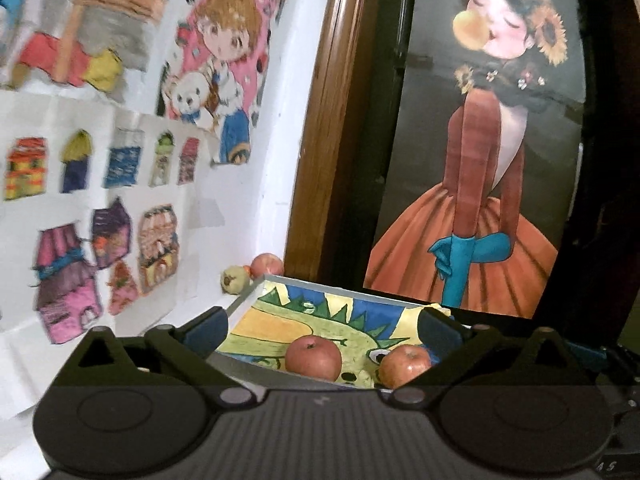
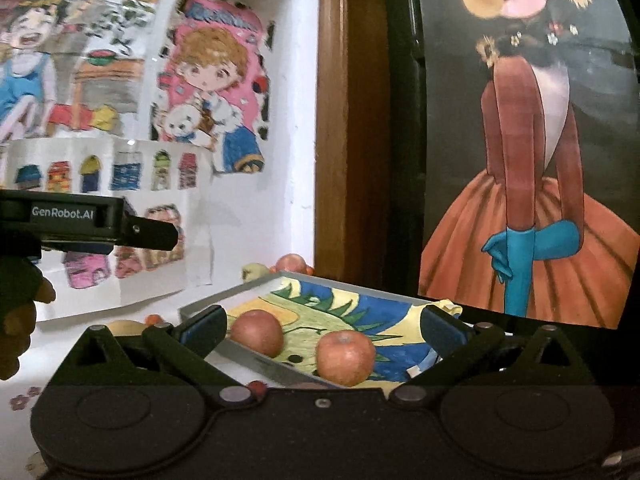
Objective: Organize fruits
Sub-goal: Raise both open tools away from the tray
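A shallow grey tray (image 1: 240, 304) lined with a dinosaur drawing holds two red apples (image 1: 314, 357) (image 1: 404, 366). My left gripper (image 1: 324, 322) is open and empty, just short of the tray's near edge and facing both apples. In the right wrist view the same tray (image 2: 224, 294) and its two apples (image 2: 256, 332) (image 2: 346, 357) lie ahead of my right gripper (image 2: 324, 320), also open and empty. Behind the tray's far corner sit a pale green fruit (image 1: 234, 279) and another red apple (image 1: 266, 265).
Children's drawings cover the white wall (image 1: 248, 216) on the left. A wooden frame (image 1: 328, 128) and a dark poster of a figure in an orange dress (image 1: 480, 200) stand behind the tray. In the right wrist view the left gripper's body (image 2: 80, 224) and a hand (image 2: 18, 320) are at far left, with small fruits (image 2: 154, 319) beside the tray.
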